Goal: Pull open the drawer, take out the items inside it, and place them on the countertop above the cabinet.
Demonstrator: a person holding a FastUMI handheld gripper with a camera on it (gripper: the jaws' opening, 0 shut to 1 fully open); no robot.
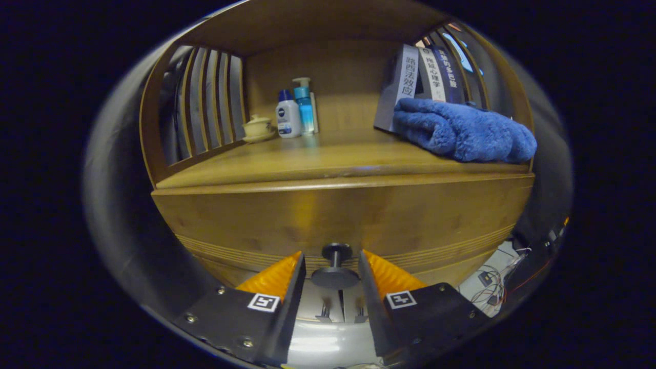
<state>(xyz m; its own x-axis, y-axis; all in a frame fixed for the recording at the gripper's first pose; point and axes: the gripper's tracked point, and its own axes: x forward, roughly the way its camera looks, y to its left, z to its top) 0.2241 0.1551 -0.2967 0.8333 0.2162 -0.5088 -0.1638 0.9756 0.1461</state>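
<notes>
Drawer [343, 220] looks shut; gripper [335, 266] jaws stand apart, flanking the knob [335, 271] at 6 o'clock, not visibly pinching; counter [328, 154] awaits items

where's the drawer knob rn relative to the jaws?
In the gripper view, the drawer knob sits on the closed drawer front below the countertop, centred between the open jaws of the gripper, which flank it without touching it.
</notes>
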